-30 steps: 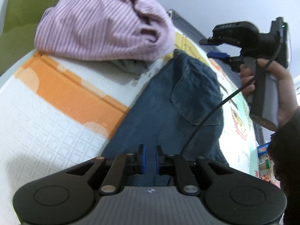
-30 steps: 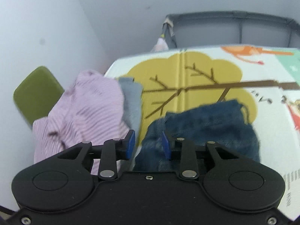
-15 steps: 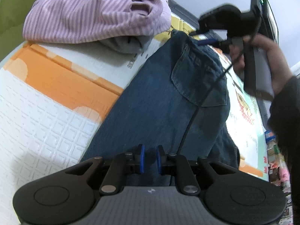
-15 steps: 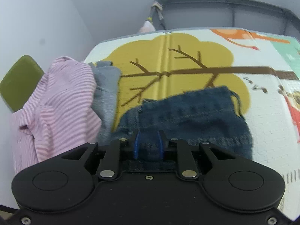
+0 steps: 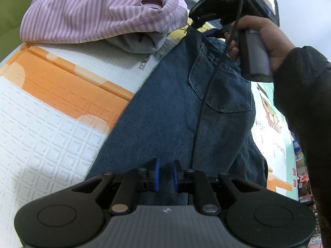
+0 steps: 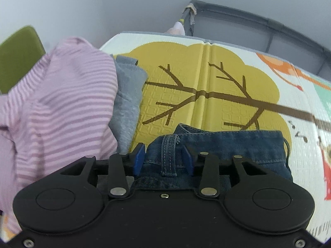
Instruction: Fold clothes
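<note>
Dark blue jeans [image 5: 165,113] lie stretched along the play mat [image 5: 51,134], back pocket up. My left gripper [image 5: 165,174] sits at their near end, its blue pads close together with denim in the narrow gap, shut on the jeans. In the right wrist view the jeans [image 6: 238,144] show their waistband and a belt loop between the spread fingers of my right gripper [image 6: 163,161], which is open. In the left wrist view a hand [image 5: 258,37] holds the right gripper [image 5: 206,10] over the jeans' far end.
A pink striped garment [image 5: 93,10] lies heaped on a grey one [image 5: 138,41] left of the jeans; both also show as the striped garment [image 6: 62,103] and the grey garment [image 6: 128,95]. A green chair [image 6: 18,53] and a grey rail [image 6: 248,20] border the mat [image 6: 206,82].
The right gripper came down onto the waistband, closed on it half a second ago, and has now spread its fingers wide. The left gripper moved forward along the jeans with its gap unchanged.
</note>
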Demonstrator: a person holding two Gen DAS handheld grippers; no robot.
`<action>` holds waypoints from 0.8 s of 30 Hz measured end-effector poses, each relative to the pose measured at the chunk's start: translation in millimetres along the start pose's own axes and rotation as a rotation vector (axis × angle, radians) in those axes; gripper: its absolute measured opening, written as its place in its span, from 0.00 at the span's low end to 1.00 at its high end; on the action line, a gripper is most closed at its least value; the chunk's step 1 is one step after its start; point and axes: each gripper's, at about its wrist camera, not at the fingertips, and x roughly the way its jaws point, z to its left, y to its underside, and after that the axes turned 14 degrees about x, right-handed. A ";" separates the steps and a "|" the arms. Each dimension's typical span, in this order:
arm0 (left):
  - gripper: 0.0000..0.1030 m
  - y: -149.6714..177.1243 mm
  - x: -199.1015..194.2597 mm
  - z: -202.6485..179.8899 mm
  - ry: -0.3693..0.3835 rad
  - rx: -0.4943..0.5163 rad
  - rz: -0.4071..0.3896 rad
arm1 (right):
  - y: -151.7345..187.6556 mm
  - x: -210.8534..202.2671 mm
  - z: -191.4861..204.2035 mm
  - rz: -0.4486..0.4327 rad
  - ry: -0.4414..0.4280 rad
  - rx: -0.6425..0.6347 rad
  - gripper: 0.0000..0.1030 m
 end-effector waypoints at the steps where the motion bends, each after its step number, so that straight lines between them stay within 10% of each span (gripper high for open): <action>1: 0.15 -0.2 0.0 0.1 0.001 0.002 0.001 | 1.5 2.9 0.7 0.005 -0.001 -0.005 0.21; 5: 0.15 -1.2 -2.2 0.6 0.005 0.001 0.005 | 1.0 -3.4 -3.5 -0.034 -0.030 0.037 0.03; 17: 0.17 1.2 -1.1 -6.6 0.008 0.020 0.018 | -16.7 -44.1 -22.8 -0.303 0.028 0.062 0.00; 24: 0.18 -0.9 -0.9 -6.9 0.019 0.022 0.016 | -13.7 -8.6 -32.4 -0.139 0.012 0.110 0.01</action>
